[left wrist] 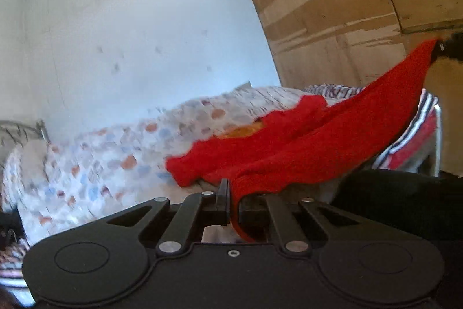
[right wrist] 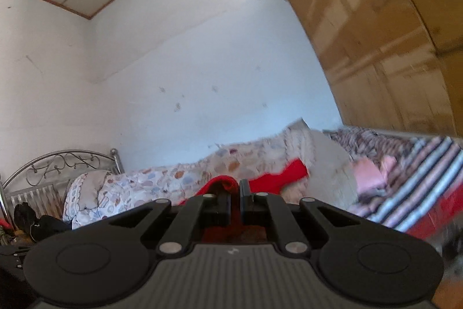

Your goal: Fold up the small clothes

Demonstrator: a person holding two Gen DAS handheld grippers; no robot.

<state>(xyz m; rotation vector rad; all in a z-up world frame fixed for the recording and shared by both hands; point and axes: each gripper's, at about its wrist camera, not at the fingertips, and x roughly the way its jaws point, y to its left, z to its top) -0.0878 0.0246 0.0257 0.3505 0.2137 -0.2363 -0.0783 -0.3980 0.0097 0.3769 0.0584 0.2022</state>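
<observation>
At bottom of left view, left gripper (left wrist: 233, 203) clenched on one edge of red cloth (left wrist: 303, 146) — fabric pinched between the pads, short end hanging below. Stretched from there up to right edge, where right gripper (left wrist: 450, 48) grips the far corner. Seen from right view, right gripper (right wrist: 235, 200) also clamped on red cloth (right wrist: 277, 177). Beyond — patterned quilt (left wrist: 115, 158) on the bed, striped blanket (right wrist: 428, 178), pale wall (left wrist: 130, 34), brown wardrobe (left wrist: 332, 5).
</observation>
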